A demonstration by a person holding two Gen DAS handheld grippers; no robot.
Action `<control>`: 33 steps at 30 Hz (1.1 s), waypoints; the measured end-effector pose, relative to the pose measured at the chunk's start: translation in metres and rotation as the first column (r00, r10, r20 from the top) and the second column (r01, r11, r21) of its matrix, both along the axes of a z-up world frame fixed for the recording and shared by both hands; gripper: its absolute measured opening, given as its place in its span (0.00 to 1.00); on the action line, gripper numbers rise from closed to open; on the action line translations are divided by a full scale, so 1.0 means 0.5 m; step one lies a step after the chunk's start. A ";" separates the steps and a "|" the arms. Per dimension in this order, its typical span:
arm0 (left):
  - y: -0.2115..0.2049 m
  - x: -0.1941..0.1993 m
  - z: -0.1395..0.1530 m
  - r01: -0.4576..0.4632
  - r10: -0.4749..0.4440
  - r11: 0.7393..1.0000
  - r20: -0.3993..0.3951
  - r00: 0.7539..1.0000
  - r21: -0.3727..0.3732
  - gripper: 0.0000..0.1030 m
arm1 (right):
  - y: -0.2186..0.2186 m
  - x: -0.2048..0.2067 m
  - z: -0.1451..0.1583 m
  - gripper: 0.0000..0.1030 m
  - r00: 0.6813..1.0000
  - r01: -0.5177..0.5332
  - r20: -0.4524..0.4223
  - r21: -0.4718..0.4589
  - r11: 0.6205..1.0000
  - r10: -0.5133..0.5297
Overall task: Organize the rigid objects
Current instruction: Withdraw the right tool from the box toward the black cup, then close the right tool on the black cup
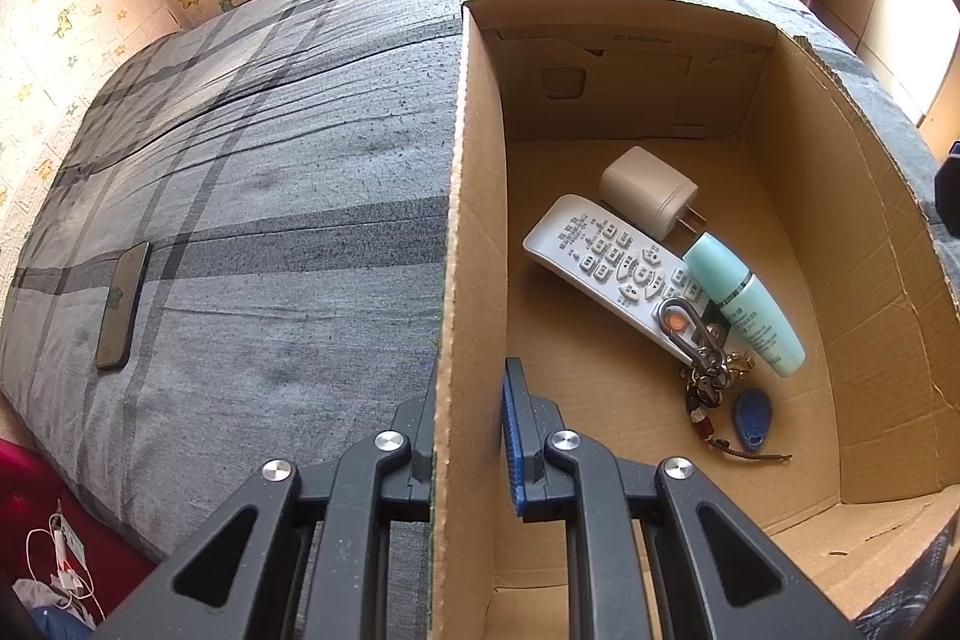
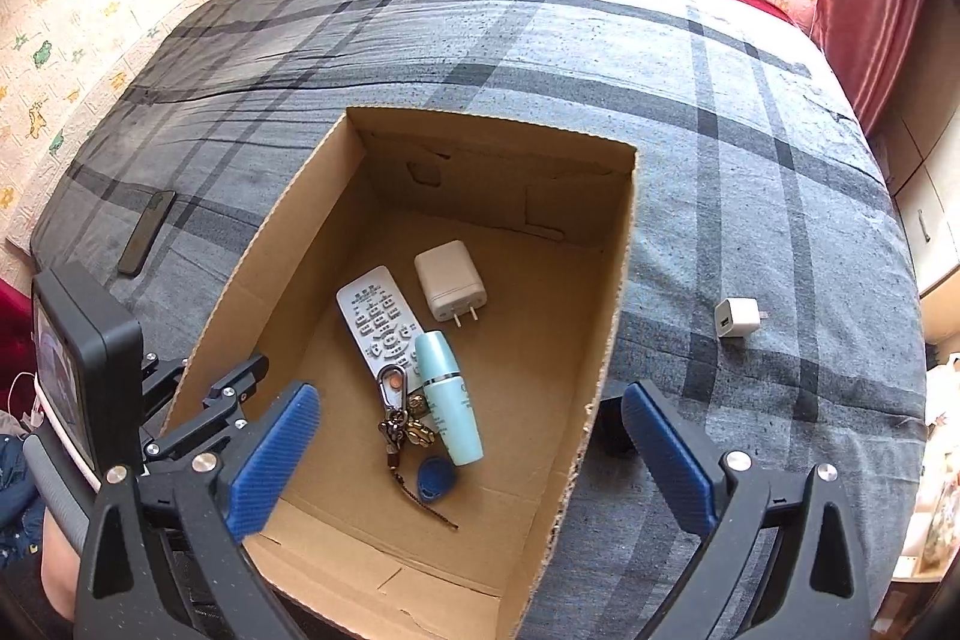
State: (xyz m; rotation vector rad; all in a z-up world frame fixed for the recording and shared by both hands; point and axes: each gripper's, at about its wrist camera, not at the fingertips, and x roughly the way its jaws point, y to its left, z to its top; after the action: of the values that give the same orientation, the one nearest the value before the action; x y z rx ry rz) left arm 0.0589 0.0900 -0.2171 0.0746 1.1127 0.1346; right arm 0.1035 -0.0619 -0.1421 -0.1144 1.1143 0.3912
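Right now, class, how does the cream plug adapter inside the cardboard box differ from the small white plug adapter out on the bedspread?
The cream plug adapter is larger; the small white plug adapter is smaller. The cream one lies inside the brown cardboard box; the white one lies outside on the grey checked bedspread. Both are boxy, with metal prongs.

Left gripper (image 1: 468, 436) jaws astride cardboard box (image 1: 462, 220) wall

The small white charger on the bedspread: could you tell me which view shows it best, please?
The right wrist view. There the small charger lies in plain sight on the bedspread, right of the box. The left wrist view does not show it at all.
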 end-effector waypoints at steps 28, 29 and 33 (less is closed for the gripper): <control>0.001 -0.002 -0.001 0.000 0.000 1.000 -0.001 1.000 -0.003 0.16 | -0.228 0.005 -0.098 1.00 0.976 0.215 0.042 0.000 0.977 -0.214; 0.001 -0.002 -0.001 0.000 0.000 1.000 -0.001 1.000 -0.003 0.16 | -0.227 0.002 -0.107 1.00 0.977 0.208 0.044 -0.006 0.978 -0.208; -0.001 -0.002 -0.002 0.000 0.000 1.000 -0.002 1.000 0.000 0.16 | -0.223 0.000 -0.139 1.00 0.984 0.177 0.032 -0.016 0.984 -0.176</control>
State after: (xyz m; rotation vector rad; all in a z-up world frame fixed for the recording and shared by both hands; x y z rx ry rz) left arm 0.0577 0.0896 -0.2180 0.0743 1.1145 0.1348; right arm 0.1033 -0.1736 -0.2117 -0.0373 1.0882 0.2197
